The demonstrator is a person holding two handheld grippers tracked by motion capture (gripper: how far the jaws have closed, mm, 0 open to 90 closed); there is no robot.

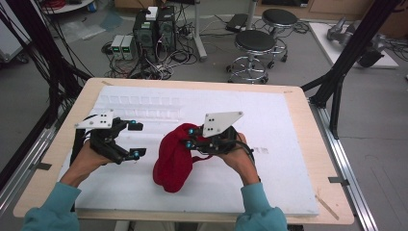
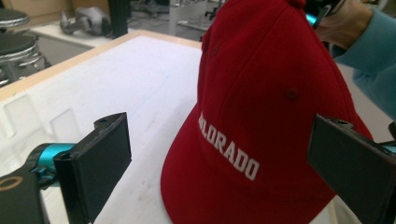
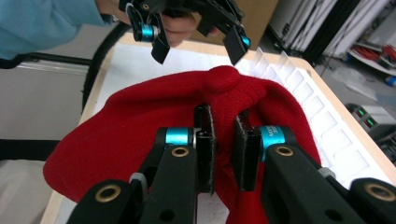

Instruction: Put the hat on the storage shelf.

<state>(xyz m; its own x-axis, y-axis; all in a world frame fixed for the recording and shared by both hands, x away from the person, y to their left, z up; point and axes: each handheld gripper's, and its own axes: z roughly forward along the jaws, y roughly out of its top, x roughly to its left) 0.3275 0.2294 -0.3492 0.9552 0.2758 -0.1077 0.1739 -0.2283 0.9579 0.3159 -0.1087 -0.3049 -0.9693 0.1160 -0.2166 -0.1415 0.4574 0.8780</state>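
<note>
Black right hand-held gripper (image 3: 223, 147) pinches soft red cap (image 3: 140, 121).

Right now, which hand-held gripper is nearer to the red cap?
The right. The right hand-held gripper is shut on the red cap, pinching fabric at its top. The left hand-held gripper is open beside it, not touching.

red cap (image 2: 261, 116) lettering starts hidden (reads "olorado"); cap crown cut off at top edge.
</note>
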